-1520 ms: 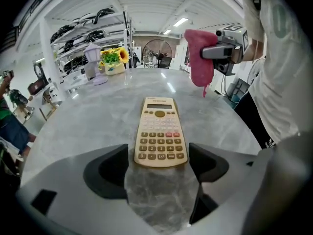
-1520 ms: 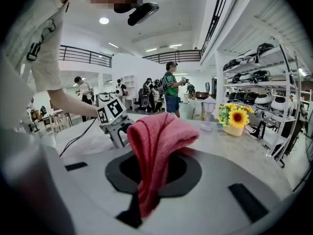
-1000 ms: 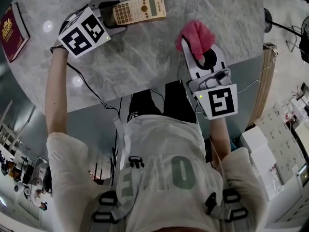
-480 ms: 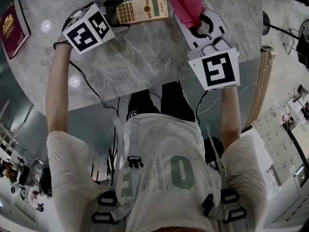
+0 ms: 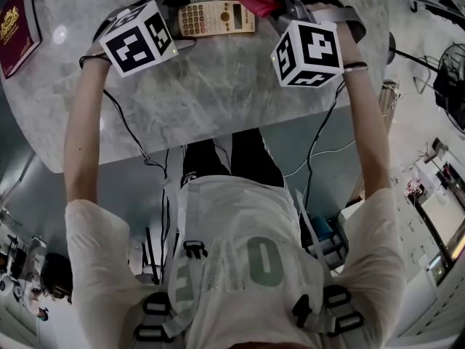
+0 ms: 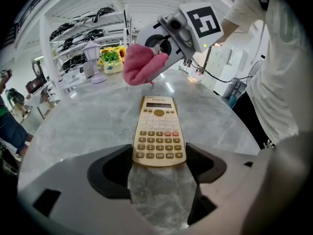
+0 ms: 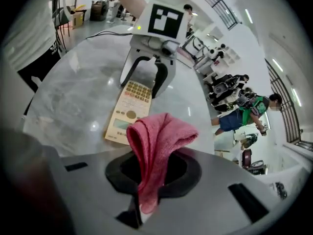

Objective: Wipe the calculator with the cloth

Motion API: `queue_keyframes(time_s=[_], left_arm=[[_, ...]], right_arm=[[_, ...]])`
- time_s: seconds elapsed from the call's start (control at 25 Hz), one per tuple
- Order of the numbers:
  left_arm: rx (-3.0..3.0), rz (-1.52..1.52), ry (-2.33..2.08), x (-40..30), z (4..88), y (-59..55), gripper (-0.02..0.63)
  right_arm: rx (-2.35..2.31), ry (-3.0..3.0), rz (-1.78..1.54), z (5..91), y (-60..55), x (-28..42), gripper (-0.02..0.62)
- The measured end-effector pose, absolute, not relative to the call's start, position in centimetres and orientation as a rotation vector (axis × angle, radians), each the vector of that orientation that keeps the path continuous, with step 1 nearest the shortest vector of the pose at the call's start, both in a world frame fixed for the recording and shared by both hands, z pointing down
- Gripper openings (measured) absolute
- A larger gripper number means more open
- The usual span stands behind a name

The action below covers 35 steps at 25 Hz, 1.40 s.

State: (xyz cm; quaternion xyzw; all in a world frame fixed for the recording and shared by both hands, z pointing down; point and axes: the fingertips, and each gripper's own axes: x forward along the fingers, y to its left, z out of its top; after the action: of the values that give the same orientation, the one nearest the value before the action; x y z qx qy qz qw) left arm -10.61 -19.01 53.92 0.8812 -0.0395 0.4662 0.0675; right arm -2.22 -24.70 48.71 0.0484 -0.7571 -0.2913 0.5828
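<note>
The calculator (image 5: pixel 216 18) lies flat on the marble table (image 5: pixel 218 86), its keypad end clamped between the left gripper's (image 6: pixel 159 154) wide-set jaws, while just past its display end the downward-tilted right gripper (image 7: pixel 148 177) pinches a pink cloth (image 7: pixel 159 136) tight.

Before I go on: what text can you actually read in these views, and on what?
"ONE": big letters on the person's shirt, upside down in the head view.
"EXP": bottom-row key on the calculator; its other keys and brand are too small.
Red booklet: gold print blurred, unreadable.
Pink cloth: no print.
</note>
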Motion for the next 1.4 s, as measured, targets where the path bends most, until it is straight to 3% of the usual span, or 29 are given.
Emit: queue_keyframes(time_s=[0.4, 1.4], left_arm=[[2.648, 1.397, -0.115, -10.7, 54.1, -18.9, 0.357], [2.614, 1.425, -0.127, -10.8, 54.2, -19.0, 0.356]], right_arm=[[-0.047, -1.693, -0.676, 52.8, -23.7, -3.7, 0.052], [-0.100, -1.640, -0.629, 53.0, -17.4, -2.7, 0.052]])
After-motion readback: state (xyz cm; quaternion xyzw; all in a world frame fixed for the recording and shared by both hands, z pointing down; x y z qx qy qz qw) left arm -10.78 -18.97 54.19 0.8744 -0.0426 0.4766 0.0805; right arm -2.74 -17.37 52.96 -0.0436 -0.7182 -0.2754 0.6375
